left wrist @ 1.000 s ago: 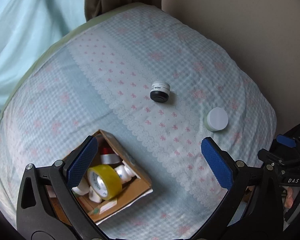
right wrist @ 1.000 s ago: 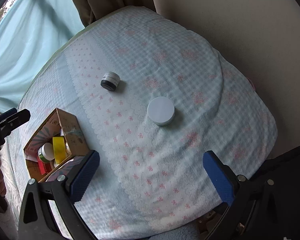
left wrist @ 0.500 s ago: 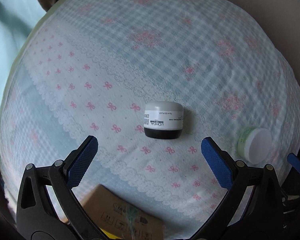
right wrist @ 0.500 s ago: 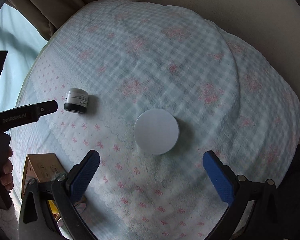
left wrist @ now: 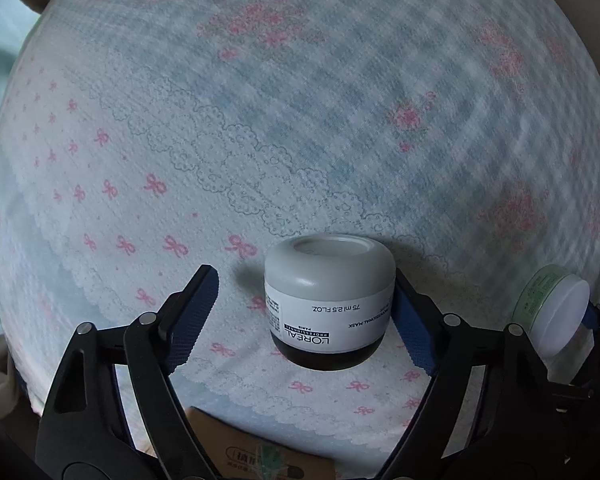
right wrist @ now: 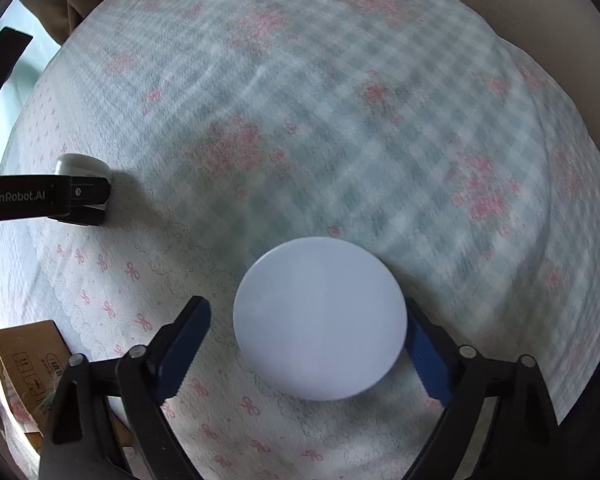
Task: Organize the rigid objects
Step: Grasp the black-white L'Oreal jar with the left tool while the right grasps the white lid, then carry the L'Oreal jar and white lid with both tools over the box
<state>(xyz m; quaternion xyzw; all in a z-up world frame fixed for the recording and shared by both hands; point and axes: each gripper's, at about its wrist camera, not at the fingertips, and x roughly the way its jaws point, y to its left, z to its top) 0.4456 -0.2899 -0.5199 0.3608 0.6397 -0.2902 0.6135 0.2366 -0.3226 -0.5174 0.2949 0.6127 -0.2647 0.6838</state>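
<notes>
- Jar [left wrist: 327,300] — grey-white, black lid down — sits between the spread left gripper [left wrist: 304,320] fingers, right pad touching.
- Round white-lidded tub [right wrist: 320,320] sits between the spread right gripper [right wrist: 306,344] fingers; bed [right wrist: 340,120] beyond lies bare.

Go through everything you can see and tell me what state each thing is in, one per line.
L'Oreal jar: lid-down on the bedspread, between the left fingers, a gap on one side.
Green jar: white lid on, between the right fingers.
Left gripper: open around the L'Oreal jar.
Right gripper: open around the green jar.
Cardboard box: only an edge shows.
</notes>
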